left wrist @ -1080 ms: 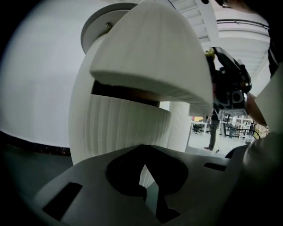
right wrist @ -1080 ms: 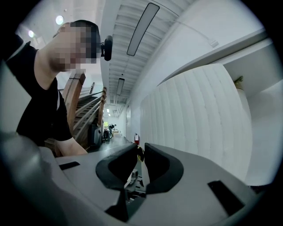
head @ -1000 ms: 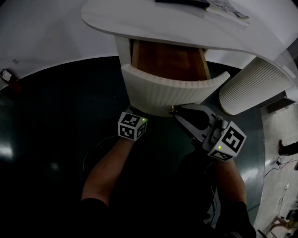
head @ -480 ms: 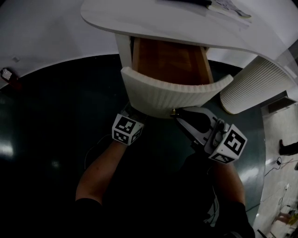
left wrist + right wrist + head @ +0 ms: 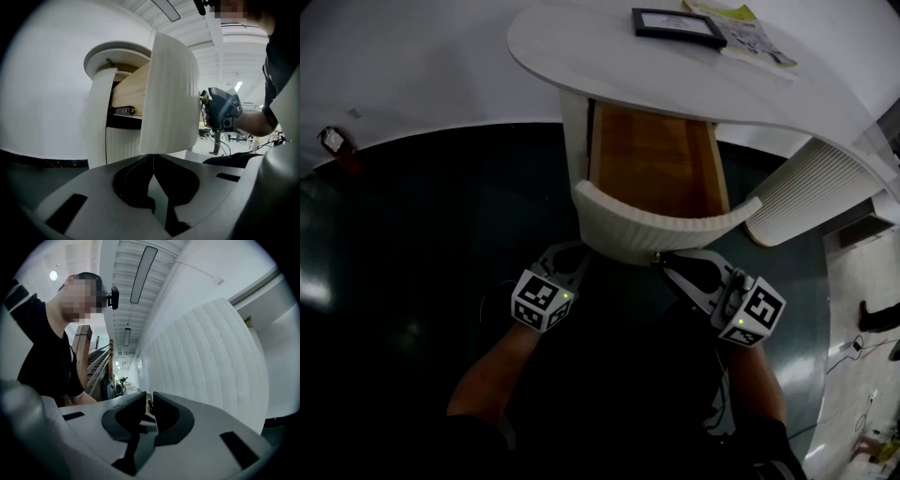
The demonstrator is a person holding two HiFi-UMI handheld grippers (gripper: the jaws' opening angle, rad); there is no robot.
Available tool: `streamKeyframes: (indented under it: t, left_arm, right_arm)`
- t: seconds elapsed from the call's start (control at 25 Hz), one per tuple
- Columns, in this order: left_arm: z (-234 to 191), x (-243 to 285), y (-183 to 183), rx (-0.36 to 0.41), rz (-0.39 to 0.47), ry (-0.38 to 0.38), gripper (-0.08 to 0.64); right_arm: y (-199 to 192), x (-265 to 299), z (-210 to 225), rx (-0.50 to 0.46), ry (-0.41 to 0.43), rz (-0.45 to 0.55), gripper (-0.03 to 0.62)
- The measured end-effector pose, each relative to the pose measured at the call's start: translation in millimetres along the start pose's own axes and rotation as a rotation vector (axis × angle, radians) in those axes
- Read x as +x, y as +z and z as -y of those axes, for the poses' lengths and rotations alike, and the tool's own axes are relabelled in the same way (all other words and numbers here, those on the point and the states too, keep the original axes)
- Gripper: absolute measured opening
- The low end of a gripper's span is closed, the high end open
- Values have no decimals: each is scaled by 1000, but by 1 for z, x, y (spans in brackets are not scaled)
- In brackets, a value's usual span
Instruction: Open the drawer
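The drawer point(image 5: 661, 223) has a curved white ribbed front and a wooden inside point(image 5: 654, 169). It stands pulled well out from under the white round tabletop point(image 5: 581, 47). My right gripper point(image 5: 660, 262) is shut on the small brass knob point(image 5: 149, 405) at the front's lower middle. In the right gripper view the ribbed front point(image 5: 206, 366) fills the right side. My left gripper point(image 5: 577, 257) is shut with nothing in it, its tips just under the left lower edge of the drawer front point(image 5: 168, 93). From there I see the right gripper point(image 5: 206, 108) at the knob.
A framed picture point(image 5: 675, 22) and a booklet point(image 5: 739, 28) lie on the tabletop. A second white ribbed curved body point(image 5: 806, 192) stands to the right. The white pedestal point(image 5: 98, 122) holds the drawer's rail. Dark glossy floor point(image 5: 412, 244) lies all around.
The drawer has slid further out toward me with the right gripper on its knob. Both grippers have moved back and down in the head view.
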State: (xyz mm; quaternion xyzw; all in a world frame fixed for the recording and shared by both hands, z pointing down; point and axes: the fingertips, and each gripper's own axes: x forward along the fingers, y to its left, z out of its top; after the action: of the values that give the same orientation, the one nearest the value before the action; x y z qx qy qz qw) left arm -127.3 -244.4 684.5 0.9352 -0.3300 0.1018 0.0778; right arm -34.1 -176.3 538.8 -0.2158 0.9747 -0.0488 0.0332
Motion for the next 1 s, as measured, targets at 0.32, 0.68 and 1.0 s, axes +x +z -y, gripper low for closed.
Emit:
streamKeyframes:
  t: [0.32, 0.68, 1.0]
  left_arm:
    - [6, -69, 27, -70, 90, 63, 11]
    - [36, -89, 66, -12, 138, 6, 11]
    - [60, -89, 100, 7, 214, -46, 11]
  right_arm:
    - [-6, -10, -37, 41, 9, -41, 37]
    - [-13, -24, -70, 67, 67, -86, 29]
    - [25, -39, -80, 88, 139, 47, 29]
